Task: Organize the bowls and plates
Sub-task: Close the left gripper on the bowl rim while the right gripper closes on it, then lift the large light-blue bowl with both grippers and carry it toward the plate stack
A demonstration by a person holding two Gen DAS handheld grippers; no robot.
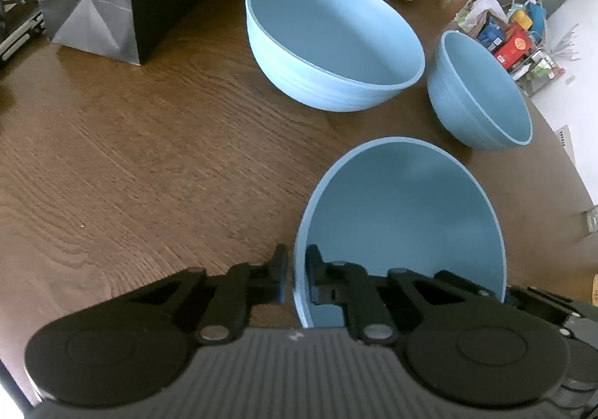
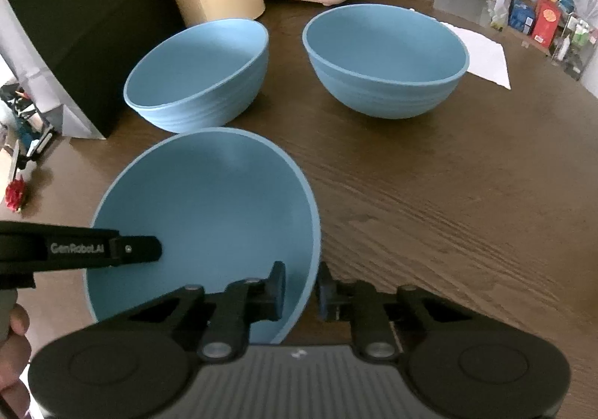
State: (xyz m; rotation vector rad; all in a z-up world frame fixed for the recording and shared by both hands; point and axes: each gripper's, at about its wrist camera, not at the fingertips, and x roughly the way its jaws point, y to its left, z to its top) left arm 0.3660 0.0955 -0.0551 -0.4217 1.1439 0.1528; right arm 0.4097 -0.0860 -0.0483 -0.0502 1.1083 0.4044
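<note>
Left wrist view: the left gripper [image 1: 296,279] pinches the near bowl [image 1: 403,217] by its left rim; the right gripper [image 2: 301,292] pinches its right rim. Bare wooden table [image 1: 130,157] spreads leftward. Beyond, well apart, stand two blue bowls [image 1: 336,41] [image 1: 482,94], the right one by the table edge.

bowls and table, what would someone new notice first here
First the near bowl, pinched by its rim on both sides: the left tool and the right tool each have one finger inside and one outside. Behind it on the wood table two more blue bowls stand apart, the left bowl tilted, the right bowl upright. A black bag stands at the back left.
</note>
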